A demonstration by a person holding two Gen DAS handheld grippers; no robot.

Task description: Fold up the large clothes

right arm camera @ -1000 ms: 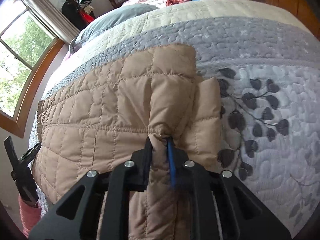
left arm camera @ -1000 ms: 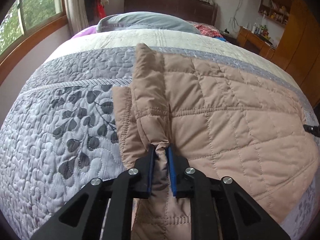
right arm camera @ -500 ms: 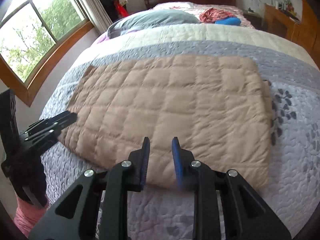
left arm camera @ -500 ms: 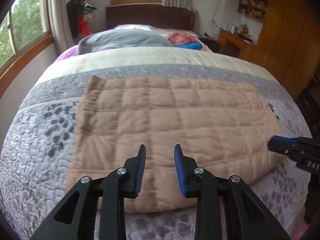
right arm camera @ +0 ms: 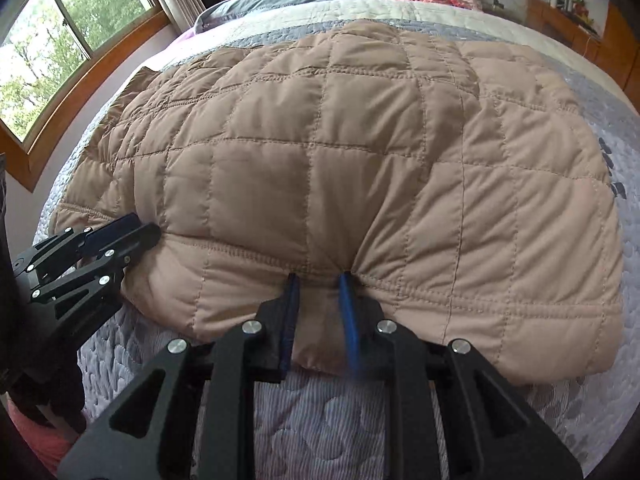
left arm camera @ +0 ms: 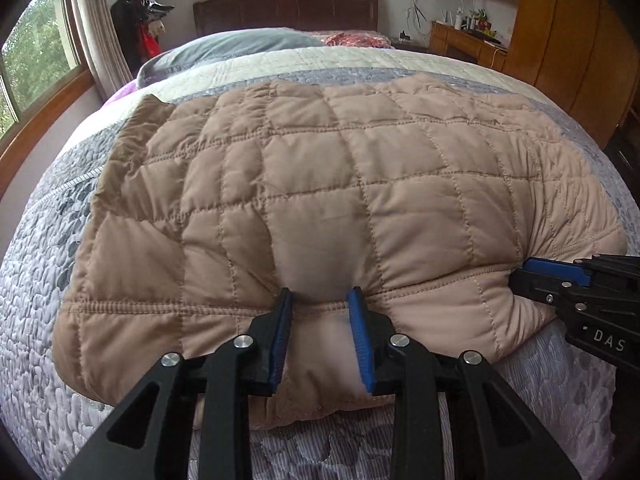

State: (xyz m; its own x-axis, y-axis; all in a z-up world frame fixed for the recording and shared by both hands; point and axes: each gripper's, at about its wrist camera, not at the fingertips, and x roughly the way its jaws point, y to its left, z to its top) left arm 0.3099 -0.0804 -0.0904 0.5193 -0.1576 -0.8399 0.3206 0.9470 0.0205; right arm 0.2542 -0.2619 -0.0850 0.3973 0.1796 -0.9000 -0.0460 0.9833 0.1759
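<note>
A tan quilted jacket lies folded flat across the bed; it also fills the right wrist view. My left gripper is open, its blue-padded jaws either side of the jacket's near hem, left of centre. My right gripper is open too, its jaws straddling a pinch of the near hem further right. Each gripper shows in the other's view: the right one at the hem's right end, the left one at the left.
The jacket lies on a grey leaf-patterned quilt on a bed. Pillows and a dark headboard are at the far end. Windows are on the left, wooden furniture on the right.
A second ago both grippers were shut on jacket folds. They let go, pulled back, and have now moved forward again to the near hem with jaws open around it.
</note>
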